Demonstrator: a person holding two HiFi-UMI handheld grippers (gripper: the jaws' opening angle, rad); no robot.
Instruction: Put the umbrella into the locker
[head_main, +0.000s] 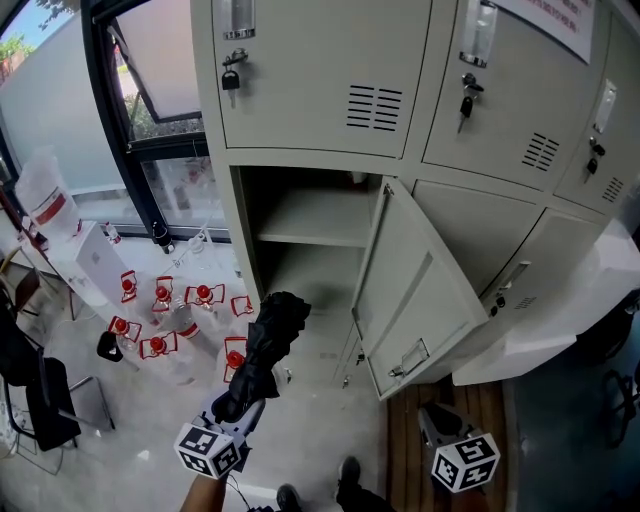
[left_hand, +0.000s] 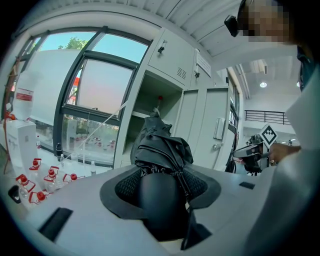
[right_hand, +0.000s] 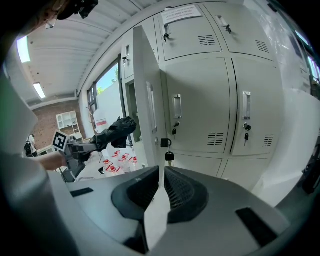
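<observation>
Umbrella (head_main: 267, 345) position: it's folded, black, and clamped by its handle end in your left gripper (head_main: 243, 402). In the left gripper view the gripper's jaws stand partly apart with the rounded handle filling the gap between them, and the bunched canopy sticks out ahead of the gripper. The umbrella is outside the locker, held above the floor (head_main: 310, 440) in front of the open compartment (head_main: 300, 270). Its far end points up toward that opening without reaching it.

The compartment you face is in the lower row and has one shelf (head_main: 312, 222) across it; I can make out nothing on the shelf or below it. Its door (head_main: 412, 285) swings out to the right of the opening.

Your right gripper (head_main: 430, 415) sits low beside the door's free edge. In the right gripper view that gripper's jaws are drawn narrow, with the door's thin pale edge running straight down between the pads, so you are holding the door there. A small padlock (right_hand: 165, 142) with a key under it hangs just beyond that edge.

Clear bottles with red caps (head_main: 160, 296) stand on the floor to the left, near the window (head_main: 175, 190) and well apart from the umbrella. The upper lockers (head_main: 320, 70) are closed.
</observation>
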